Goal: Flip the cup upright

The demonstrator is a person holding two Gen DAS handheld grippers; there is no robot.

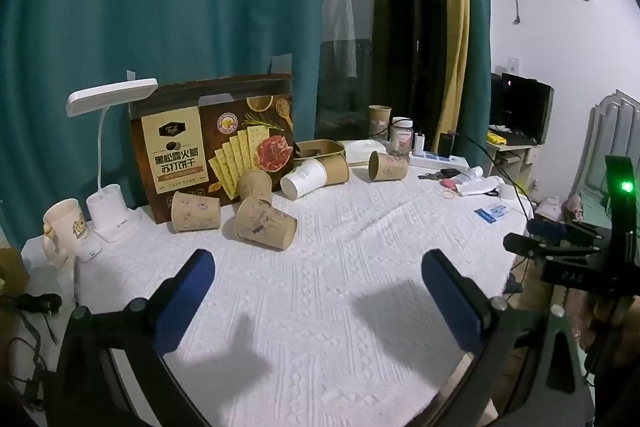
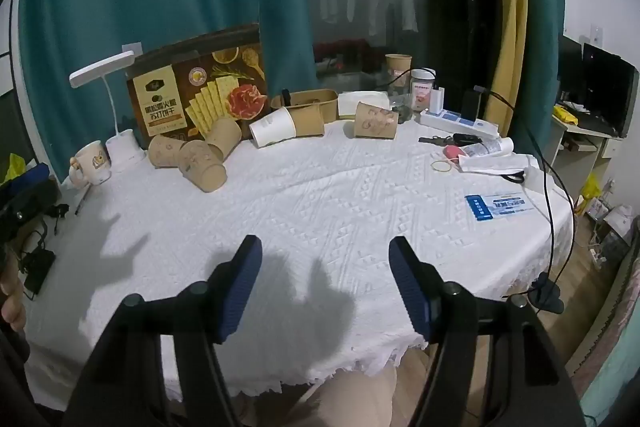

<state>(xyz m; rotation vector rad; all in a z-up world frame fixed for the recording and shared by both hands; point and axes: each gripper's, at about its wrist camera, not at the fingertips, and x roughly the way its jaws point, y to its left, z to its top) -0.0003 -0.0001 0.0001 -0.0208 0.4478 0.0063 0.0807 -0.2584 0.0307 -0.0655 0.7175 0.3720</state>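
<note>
Left wrist view: the left gripper (image 1: 318,279) is hovering over the white textured tablecloth (image 1: 360,307), blue-padded jaws spread wide and holding nothing; the nearest tipped brown paper cup (image 1: 265,223) is lying on its side ahead of it, well apart from the fingers.
Progress, left view: nothing is looking done yet; five more paper cups are lying tipped near the brown cracker box (image 1: 216,147), among them a white paper cup (image 1: 304,178); one brown cup (image 1: 379,117) far back is standing upright.
Only here: the right gripper's black body with a green light (image 1: 625,186) is showing at the right edge.
Right wrist view: the right gripper (image 2: 326,263) is also gaping empty over bare cloth near the table's front edge.
Only here: a blue-and-white card (image 2: 496,207), a yellow rubber band (image 2: 442,165) and the cloth's scalloped hem (image 2: 360,367) are showing plainly.
</note>
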